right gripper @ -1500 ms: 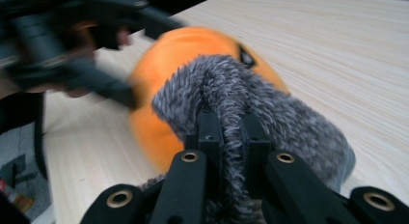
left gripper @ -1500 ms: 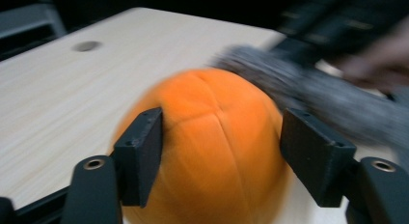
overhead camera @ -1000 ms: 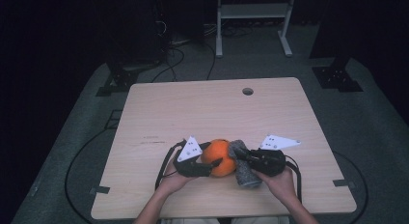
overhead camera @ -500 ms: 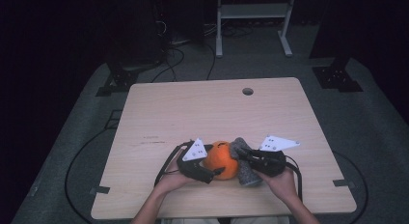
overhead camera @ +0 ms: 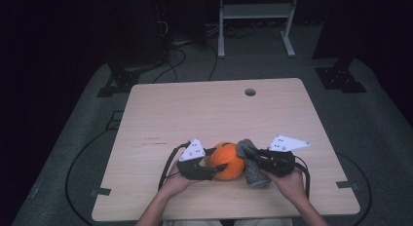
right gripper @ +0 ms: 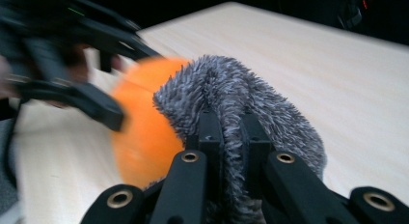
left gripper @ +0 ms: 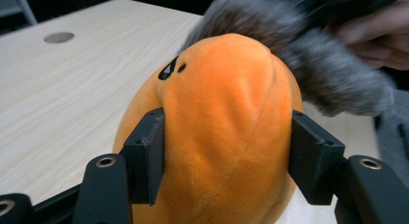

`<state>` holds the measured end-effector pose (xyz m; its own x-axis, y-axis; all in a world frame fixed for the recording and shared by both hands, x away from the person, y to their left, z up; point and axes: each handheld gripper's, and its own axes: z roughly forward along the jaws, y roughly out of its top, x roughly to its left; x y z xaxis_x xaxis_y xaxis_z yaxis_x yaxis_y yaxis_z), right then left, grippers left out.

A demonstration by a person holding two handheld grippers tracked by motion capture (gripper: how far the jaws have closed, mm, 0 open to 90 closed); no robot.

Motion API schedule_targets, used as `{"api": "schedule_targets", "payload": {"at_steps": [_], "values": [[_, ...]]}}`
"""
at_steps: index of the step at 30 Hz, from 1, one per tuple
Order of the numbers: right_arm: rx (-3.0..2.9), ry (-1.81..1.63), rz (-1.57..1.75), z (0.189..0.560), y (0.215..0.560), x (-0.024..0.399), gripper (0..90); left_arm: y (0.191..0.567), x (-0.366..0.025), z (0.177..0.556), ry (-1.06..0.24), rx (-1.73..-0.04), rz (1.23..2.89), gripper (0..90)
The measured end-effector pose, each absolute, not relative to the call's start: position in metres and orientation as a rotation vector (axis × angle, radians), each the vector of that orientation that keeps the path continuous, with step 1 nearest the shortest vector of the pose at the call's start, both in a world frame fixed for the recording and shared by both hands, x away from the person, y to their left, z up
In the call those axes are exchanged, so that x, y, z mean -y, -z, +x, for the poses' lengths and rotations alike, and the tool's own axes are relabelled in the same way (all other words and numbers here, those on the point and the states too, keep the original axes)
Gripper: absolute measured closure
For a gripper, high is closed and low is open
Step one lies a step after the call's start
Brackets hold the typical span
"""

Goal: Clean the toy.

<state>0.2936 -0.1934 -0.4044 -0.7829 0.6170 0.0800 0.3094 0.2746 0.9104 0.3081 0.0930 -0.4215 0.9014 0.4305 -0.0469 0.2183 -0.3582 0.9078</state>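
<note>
An orange plush toy with a small black mark sits near the wooden table's front edge. My left gripper has just been closing its jaws on it, and both pads now press into its sides. From the right, a grey furry piece lies against the plush. My right gripper is shut on that fur, which bulges around its fingertips. In the right gripper view the orange plush is blurred at the left behind the fur.
A round cable hole sits near the table's far edge. Black cables trail from both grippers toward the front edge. Behind the table stand a white metal frame and dark stands on the grey floor.
The left gripper's jaws spread wider around the orange plush and then closed in on it again. Both hands stayed nearly in place, and the right gripper kept its hold on the grey fur.
</note>
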Motion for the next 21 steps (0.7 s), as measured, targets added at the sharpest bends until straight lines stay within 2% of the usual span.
{"api": "schedule_targets", "payload": {"at_steps": [3,6,8,12,13,16,18,21], "values": [[-2.263,-1.575,0.734,0.28,0.387,0.183,82.1,0.419,-0.093,0.307,-0.197,-0.477,1.936,38.0],[-2.278,-1.535,0.692,0.278,0.388,0.173,82.1,0.418,-0.094,0.305,-0.162,-0.486,1.932,37.6],[-2.3,-1.499,0.72,0.284,0.395,0.175,82.2,0.421,-0.095,0.305,-0.112,-0.445,1.955,30.0],[-2.291,-1.506,0.778,0.29,0.404,0.184,82.2,0.426,-0.089,0.302,-0.252,-0.344,2.033,20.0],[-2.284,-1.504,0.784,0.292,0.404,0.185,82.2,0.428,-0.085,0.301,-0.309,-0.34,2.043,20.6],[-2.272,-1.497,0.808,0.293,0.404,0.187,82.2,0.429,-0.081,0.299,-0.36,-0.372,2.036,35.8],[-2.261,-1.496,0.775,0.287,0.398,0.186,82.2,0.428,-0.08,0.299,-0.355,-0.409,2.017,39.8],[-2.27,-1.482,0.69,0.278,0.391,0.175,82.2,0.429,-0.08,0.3,-0.352,-0.427,2.01,41.0]]}}
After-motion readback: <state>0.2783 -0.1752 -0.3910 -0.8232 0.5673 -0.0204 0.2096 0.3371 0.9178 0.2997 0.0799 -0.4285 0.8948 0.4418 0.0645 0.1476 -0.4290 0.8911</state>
